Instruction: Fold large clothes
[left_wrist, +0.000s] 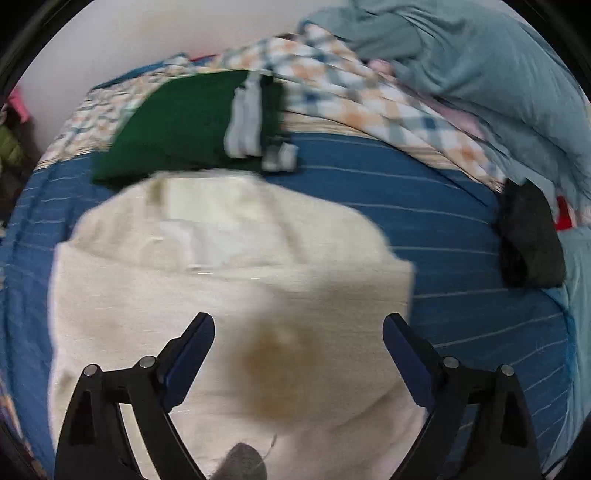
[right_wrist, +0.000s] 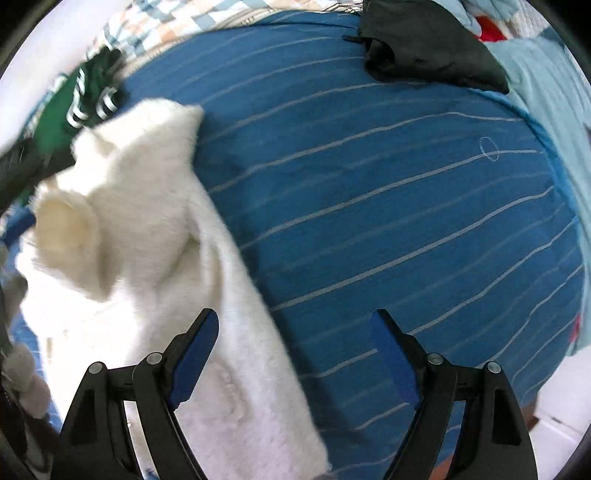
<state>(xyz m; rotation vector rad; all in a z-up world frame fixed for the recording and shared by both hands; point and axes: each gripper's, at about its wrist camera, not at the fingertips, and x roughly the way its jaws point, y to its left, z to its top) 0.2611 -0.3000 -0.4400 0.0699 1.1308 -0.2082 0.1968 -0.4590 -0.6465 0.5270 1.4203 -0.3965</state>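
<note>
Green garment (left_wrist: 177, 122) and black cloth (left_wrist: 528, 236) flank the cream sweater (left_wrist: 207, 280).

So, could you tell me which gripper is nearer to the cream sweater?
Left. The left gripper hangs open directly over the cream sweater, while the right gripper is open at the sweater's edge, mostly over the blue striped bedspread.

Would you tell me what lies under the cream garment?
The cream garment rests on the blue striped bedspread; its far edge meets the green garment. Anything beneath its middle is hidden.
</note>
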